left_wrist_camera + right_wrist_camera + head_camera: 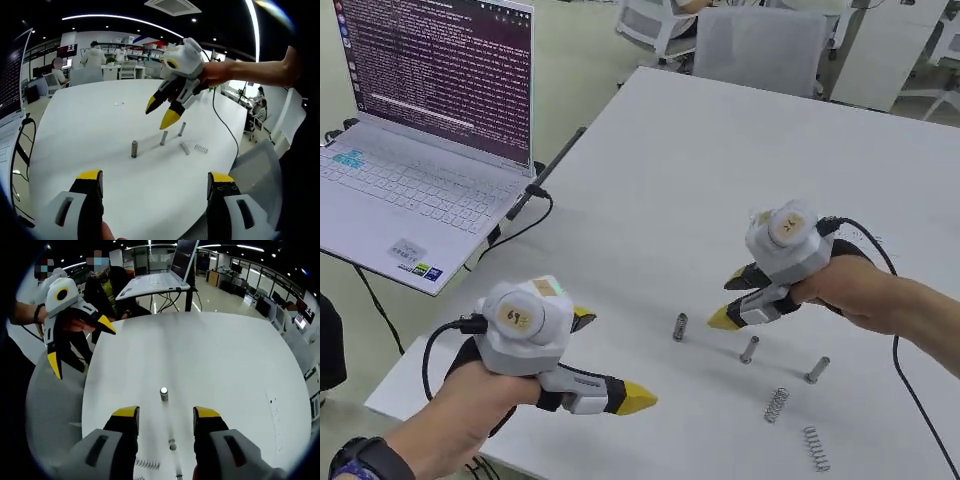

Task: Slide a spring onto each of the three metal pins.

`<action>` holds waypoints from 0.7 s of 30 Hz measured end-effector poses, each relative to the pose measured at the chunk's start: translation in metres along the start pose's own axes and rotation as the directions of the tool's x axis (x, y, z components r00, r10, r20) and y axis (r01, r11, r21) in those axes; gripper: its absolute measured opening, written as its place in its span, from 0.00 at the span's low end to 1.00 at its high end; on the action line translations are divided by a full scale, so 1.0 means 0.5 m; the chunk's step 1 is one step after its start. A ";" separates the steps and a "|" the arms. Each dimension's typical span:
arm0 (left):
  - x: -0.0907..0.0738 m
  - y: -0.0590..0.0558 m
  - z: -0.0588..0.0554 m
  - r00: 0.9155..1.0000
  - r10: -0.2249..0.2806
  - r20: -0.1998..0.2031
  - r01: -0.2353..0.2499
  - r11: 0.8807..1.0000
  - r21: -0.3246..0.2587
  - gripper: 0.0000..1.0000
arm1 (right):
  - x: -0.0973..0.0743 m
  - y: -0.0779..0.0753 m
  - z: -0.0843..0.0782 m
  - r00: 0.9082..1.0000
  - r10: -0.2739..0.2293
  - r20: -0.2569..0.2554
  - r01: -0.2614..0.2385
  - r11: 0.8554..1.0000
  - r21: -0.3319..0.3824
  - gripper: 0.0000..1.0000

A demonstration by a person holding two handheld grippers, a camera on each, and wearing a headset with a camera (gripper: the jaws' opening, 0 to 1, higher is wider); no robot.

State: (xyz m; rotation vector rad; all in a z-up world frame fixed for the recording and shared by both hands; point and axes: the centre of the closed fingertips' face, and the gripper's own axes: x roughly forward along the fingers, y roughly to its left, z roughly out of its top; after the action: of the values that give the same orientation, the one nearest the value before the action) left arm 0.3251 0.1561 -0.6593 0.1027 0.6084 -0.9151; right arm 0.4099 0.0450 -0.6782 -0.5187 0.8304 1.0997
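Observation:
Three short metal pins stand in a row on the white table [720,160]. The left pin [680,326] looks ribbed, as if a spring sits on it; the middle pin [749,349] and the right pin [817,369] are bare. Two loose springs [776,404] [816,448] lie nearer the front edge. My right gripper [728,298] hovers open just above and between the left and middle pins, holding nothing. The left gripper [610,358] is open and empty at the front left, well short of the pins. In the left gripper view the ribbed pin [134,148] stands ahead of the jaws.
An open laptop [420,150] sits on a stand to the left, with a black cable [525,228] running along the table's left edge. Office chairs [755,45] stand beyond the far edge. People sit in the background of both gripper views.

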 end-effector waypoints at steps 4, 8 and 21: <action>0.002 -0.002 0.003 1.000 -0.006 -0.001 0.006 1.000 0.003 0.83 | -0.023 0.000 -0.018 0.999 -0.028 0.026 0.027 0.999 0.047 0.46; 0.006 -0.004 0.008 1.000 -0.011 0.000 0.011 1.000 0.005 0.83 | -0.049 0.005 -0.027 0.995 -0.052 0.082 0.042 0.992 0.122 0.50; 0.015 -0.006 0.012 1.000 -0.023 -0.005 0.023 1.000 0.015 0.83 | -0.128 0.020 -0.115 0.978 -0.157 0.140 0.114 0.954 0.278 0.63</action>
State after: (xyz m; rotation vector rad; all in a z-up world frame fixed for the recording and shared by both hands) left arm 0.3289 0.1469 -0.6576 0.1110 0.6082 -0.9424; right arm 0.3686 -0.0290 -0.6615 -0.2518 0.7753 0.8725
